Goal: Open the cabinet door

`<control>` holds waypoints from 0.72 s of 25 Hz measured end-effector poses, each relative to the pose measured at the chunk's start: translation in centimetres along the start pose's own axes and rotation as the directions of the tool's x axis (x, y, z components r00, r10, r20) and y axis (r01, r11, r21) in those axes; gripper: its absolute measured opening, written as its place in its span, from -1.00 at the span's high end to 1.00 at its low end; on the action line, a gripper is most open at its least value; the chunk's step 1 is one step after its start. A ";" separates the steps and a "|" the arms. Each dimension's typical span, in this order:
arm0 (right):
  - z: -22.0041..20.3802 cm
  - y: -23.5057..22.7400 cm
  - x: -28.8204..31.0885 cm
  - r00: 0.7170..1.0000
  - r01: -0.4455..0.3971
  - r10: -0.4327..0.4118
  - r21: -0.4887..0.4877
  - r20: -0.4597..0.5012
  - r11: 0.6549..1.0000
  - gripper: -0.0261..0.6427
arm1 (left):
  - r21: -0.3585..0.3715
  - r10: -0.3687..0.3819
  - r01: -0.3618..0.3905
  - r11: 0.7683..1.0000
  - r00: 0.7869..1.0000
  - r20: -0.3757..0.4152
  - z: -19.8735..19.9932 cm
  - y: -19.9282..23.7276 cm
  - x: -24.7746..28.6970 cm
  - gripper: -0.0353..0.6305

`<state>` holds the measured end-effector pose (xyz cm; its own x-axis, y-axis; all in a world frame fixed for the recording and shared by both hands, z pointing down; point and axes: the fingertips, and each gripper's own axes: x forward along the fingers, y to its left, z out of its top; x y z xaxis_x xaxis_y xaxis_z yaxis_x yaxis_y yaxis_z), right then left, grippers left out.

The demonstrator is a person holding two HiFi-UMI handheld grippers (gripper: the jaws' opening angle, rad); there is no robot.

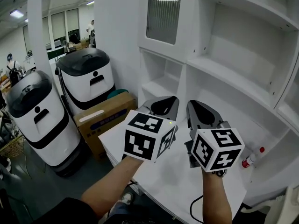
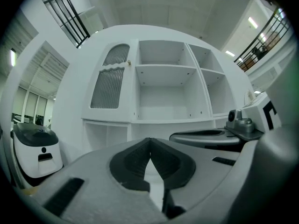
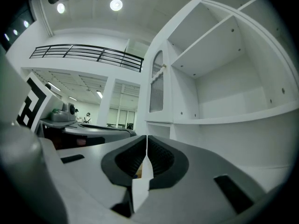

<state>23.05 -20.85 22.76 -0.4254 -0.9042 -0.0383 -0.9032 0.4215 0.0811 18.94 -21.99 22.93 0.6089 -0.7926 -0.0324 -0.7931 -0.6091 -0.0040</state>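
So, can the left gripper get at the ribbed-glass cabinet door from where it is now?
Probably yes. Nothing stands between the left gripper and the cabinet door, which is above and ahead of it. Its jaws are shut, though, so they would need to open for the small knob.

Setting: open-plan robotics lab or office hall. Indicators: two white service-robot units (image 1: 35, 115) parked beside a cardboard box (image 1: 105, 120), a white cabinet-and-shelf unit (image 1: 233, 73), a mezzanine railing (image 3: 88, 55), recessed ceiling lights (image 3: 116, 4), and glazed partitions (image 1: 65, 24).
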 end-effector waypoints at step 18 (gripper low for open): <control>4.6 -2.2 8.5 0.991 0.128 -0.125 -0.059 0.053 0.990 0.86 | 0.114 -0.174 0.161 0.980 0.979 0.110 7.4 6.2 7.1 0.86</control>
<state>21.18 -29.16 17.69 -0.3117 -0.9448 -0.1005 -0.9453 0.2976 0.1336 18.20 -31.22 15.26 0.7320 -0.6665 -0.1413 -0.6810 -0.7219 -0.1231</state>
